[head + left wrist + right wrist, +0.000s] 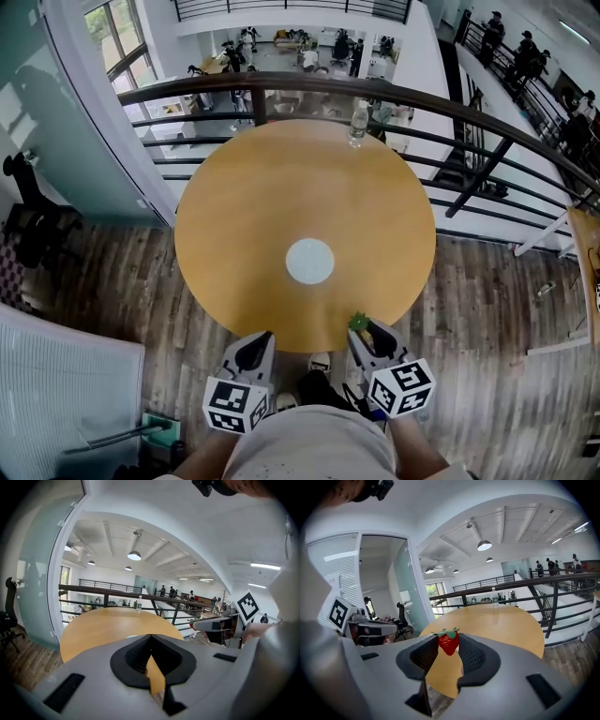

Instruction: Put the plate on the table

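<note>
Plank flooring (487,309) and a dark railing (469,112) surrounded the round wooden desk (234,216) on this mezzanine. I saw the white plate (309,262) lying flat near the middle of the desk, well apart from both grippers. A clear water bottle (357,125) stood upright at the far edge. My right gripper (362,326) hovered over the near edge, its fingers pinching a red strawberry (448,645) by its sides. My left gripper (150,638) hung beside it, fingers closed together at the tips with nothing between them.
</note>
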